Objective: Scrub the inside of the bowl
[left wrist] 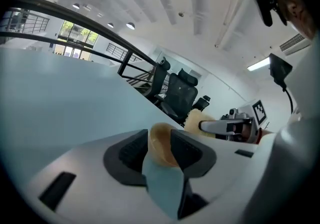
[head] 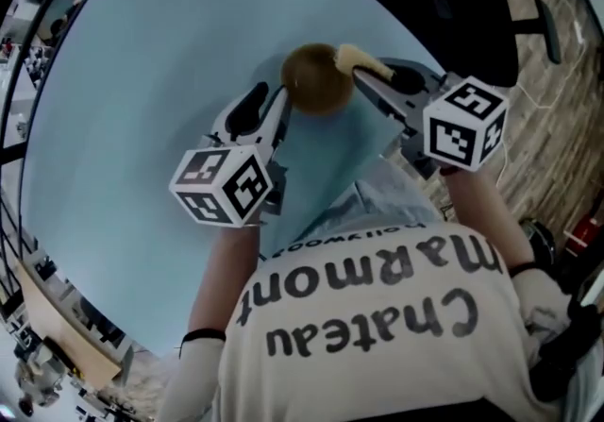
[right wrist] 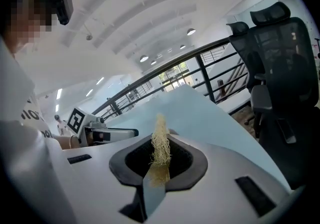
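Observation:
A brown bowl (head: pixel 316 80) stands on the light blue table (head: pixel 142 127) near its front edge. My left gripper (head: pixel 281 101) reaches it from the left and is open. In the left gripper view the bowl's (left wrist: pixel 161 145) near side lies between the wide jaws, and I see no pad pressing on it. My right gripper (head: pixel 363 74) comes in from the right, shut on a straw-coloured fibre scrubber (head: pixel 357 58) that hangs over the bowl's right rim. The right gripper view shows the scrubber (right wrist: pixel 160 143) as a thin fibrous strip pinched between the jaws.
A black office chair (right wrist: pixel 280 67) stands past the table's right edge, on a wooden floor (head: pixel 557 127). More chairs (left wrist: pixel 180 92) and a railing (left wrist: pixel 75 22) lie beyond the table. The person's shirt (head: pixel 368 307) fills the lower head view.

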Motion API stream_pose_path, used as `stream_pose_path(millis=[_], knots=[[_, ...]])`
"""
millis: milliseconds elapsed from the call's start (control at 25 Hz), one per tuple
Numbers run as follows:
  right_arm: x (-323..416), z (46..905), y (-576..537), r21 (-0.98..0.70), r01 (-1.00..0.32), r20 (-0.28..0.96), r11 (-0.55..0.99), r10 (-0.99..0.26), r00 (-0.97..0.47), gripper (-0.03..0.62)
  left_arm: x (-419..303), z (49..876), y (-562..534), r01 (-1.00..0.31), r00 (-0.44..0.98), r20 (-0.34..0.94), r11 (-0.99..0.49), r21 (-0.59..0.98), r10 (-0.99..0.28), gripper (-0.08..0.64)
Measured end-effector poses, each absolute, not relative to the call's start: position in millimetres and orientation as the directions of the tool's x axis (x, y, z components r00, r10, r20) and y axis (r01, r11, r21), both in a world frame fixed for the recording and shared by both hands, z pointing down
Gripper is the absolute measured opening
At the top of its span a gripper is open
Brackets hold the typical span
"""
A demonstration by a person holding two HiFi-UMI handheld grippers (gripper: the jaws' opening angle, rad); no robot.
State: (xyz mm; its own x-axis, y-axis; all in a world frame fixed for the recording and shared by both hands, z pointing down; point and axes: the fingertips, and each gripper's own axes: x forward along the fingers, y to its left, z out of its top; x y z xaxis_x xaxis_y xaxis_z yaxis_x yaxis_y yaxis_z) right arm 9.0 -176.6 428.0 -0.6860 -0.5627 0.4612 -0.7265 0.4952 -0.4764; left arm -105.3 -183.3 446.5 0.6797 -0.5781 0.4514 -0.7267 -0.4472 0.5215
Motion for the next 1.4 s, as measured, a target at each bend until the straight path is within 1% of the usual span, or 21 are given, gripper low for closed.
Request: stream_pose_path(millis=[200, 400, 520, 560, 600, 840, 1160, 1400], knots=[[-20, 442, -184, -0.482, -0.708, 0.488, 0.516, -0.512, -0.707, 0.06, -102, 470, -192, -0.738, 0.673, 0.523, -0.424, 0.525, -0.523, 0.133], [-25, 457, -194, -0.495, -0.703, 0.497, 0.511, -0.498, -0.711, 0.06, -91, 492, -196, -0.781, 0.624, 0.59, -0.384, 0.493, -0.512, 0.133], [-33, 463, -192, -0.505, -0.688, 0.496, 0.521, -0.477, -0.725, 0.06, -93, 499, -195, -0.807, 0.591, 0.619, -0.356, 0.472, -0.517, 0.101], [-35, 464, -191, -0.509, -0.681, 0.495, 0.527, -0.468, -0.732, 0.06, -93, 498, -195, -0.813, 0.581, 0.62, -0.349, 0.465, -0.527, 0.089], [-35, 465, -191, -0.513, -0.673, 0.493, 0.533, -0.459, -0.739, 0.06, -92, 497, -197, -0.82, 0.572, 0.619, -0.345, 0.458, -0.538, 0.06], [-28, 469, -195, -0.553, -0.62, 0.463, 0.557, -0.413, -0.784, 0.06, -88, 491, -203, -0.862, 0.504, 0.618, -0.306, 0.403, -0.604, 0.028], [-28, 462, -194, -0.593, -0.538, 0.426, 0.599, -0.334, -0.841, 0.06, -79, 470, -204, -0.909, 0.412, 0.569, -0.279, 0.309, -0.712, 0.023], [-37, 456, -188, -0.592, -0.499, 0.402, 0.634, -0.304, -0.864, 0.06, -74, 468, -199, -0.92, 0.39, 0.559, -0.286, 0.268, -0.732, 0.023]])
